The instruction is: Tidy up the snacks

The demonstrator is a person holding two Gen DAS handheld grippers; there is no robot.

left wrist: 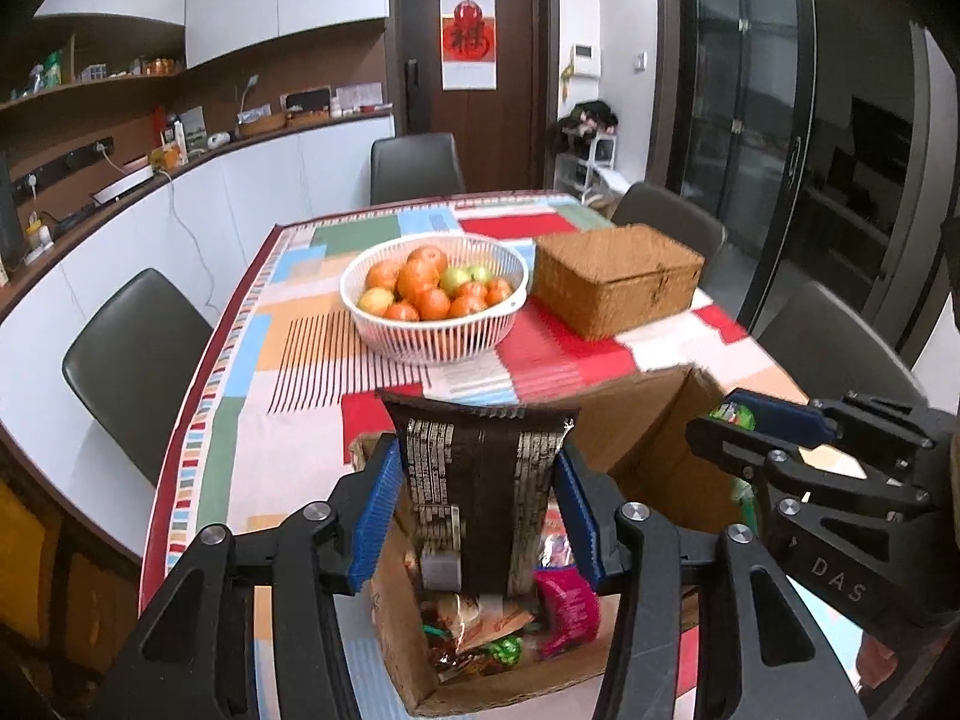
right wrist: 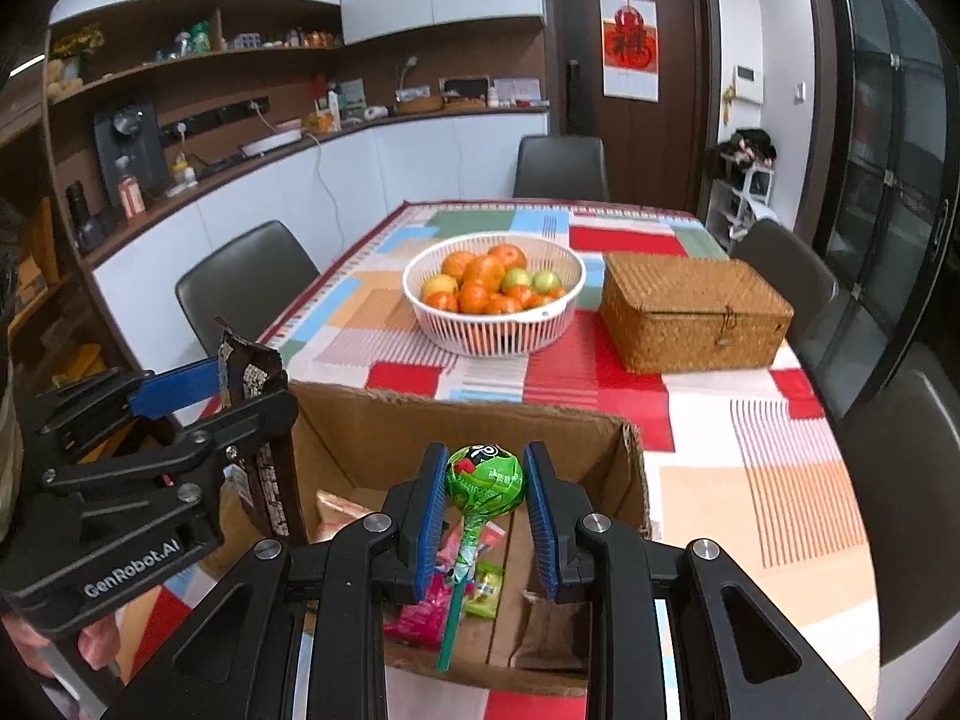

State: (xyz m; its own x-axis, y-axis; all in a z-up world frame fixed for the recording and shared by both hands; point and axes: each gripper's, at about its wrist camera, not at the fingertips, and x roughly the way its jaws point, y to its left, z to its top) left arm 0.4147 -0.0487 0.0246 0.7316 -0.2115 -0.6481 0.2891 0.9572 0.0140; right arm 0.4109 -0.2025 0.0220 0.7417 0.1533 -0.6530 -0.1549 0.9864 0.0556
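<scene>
at lower centre, the left tool (left wrist: 477,510) grips a dark snack packet (left wrist: 474,480) and the right tool (right wrist: 486,516) a green lollipop (right wrist: 485,480), both above the open cardboard box (right wrist: 480,438) of snacks, apparently for sorting.

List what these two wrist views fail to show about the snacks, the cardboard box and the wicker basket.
- Dark snack packet, left wrist view: print blurred, unreadable.
- Cardboard box: near wall and much of its contents hidden behind both grippers' fingers.
- Wicker basket: lid closed, contents unseen.
- Green lollipop, left wrist view: only a green sliver shows at the right gripper.
</scene>
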